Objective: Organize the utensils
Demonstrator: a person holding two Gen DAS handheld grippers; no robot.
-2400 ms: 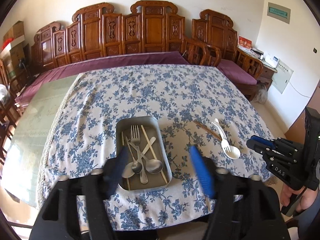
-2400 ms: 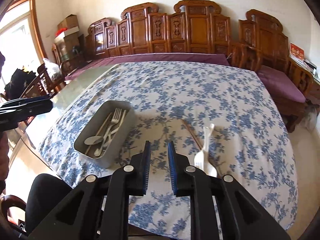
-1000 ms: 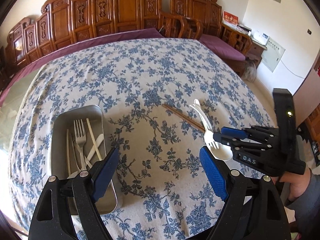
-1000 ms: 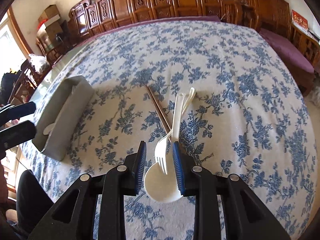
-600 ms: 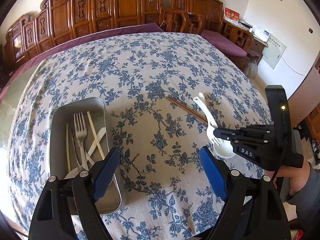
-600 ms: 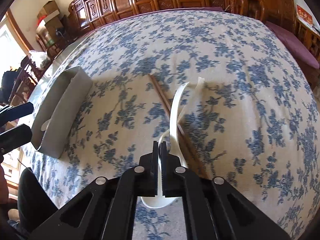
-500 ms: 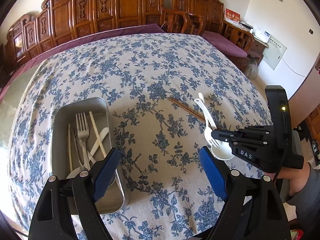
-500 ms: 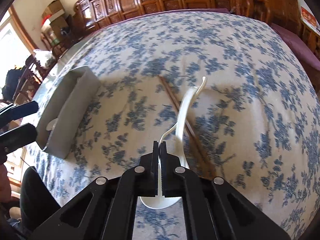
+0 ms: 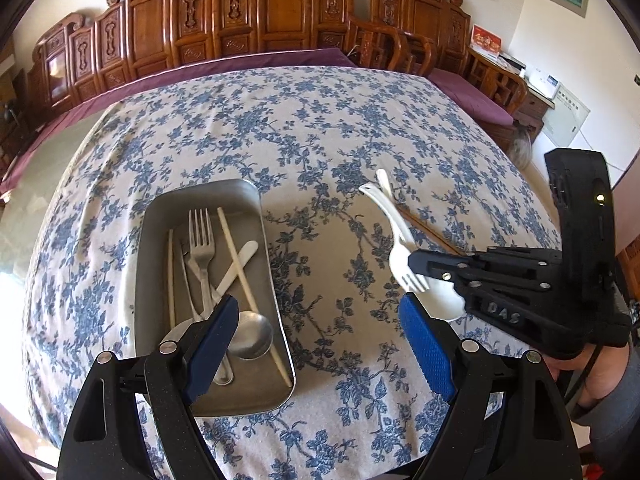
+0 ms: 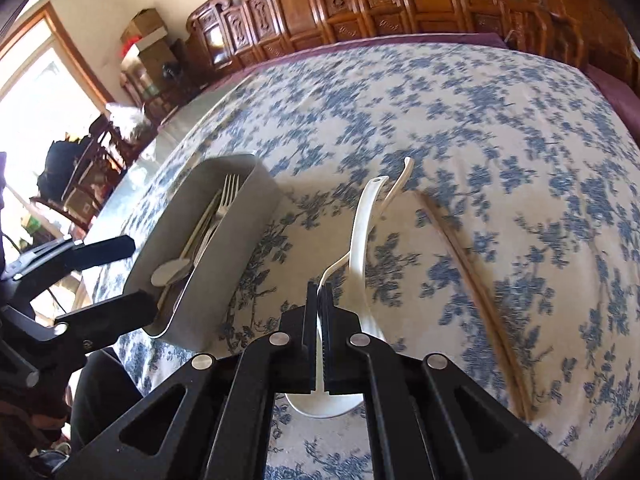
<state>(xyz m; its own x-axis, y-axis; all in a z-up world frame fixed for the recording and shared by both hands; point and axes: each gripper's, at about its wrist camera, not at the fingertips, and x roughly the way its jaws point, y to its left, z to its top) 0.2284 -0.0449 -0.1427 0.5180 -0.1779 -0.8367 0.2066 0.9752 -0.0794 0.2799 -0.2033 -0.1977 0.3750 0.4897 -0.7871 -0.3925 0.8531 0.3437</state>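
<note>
A metal tray (image 9: pixel 160 216) holds a metal fork (image 9: pixel 200 240), spoons and pale chopsticks; it also shows in the right wrist view (image 10: pixel 236 232). My right gripper (image 10: pixel 319 300) is shut on the head of a white plastic fork (image 10: pixel 394 186), lifted off the cloth, also seen from the left wrist (image 9: pixel 396 256). A white soup spoon (image 10: pixel 362 240) lies on the tablecloth under it, and brown chopsticks (image 10: pixel 472 272) lie to its right. My left gripper (image 9: pixel 320 336) is open and empty, above the tray's near right side.
The table (image 9: pixel 320 120) has a blue floral cloth, with its front edge close to me. Carved wooden benches (image 9: pixel 280 20) stand behind it. Chairs and boxes (image 10: pixel 120 80) stand at the left by a bright window.
My right gripper closed on the white fork, lifted it and swung left toward the tray. The left gripper stayed open and shifted slightly.
</note>
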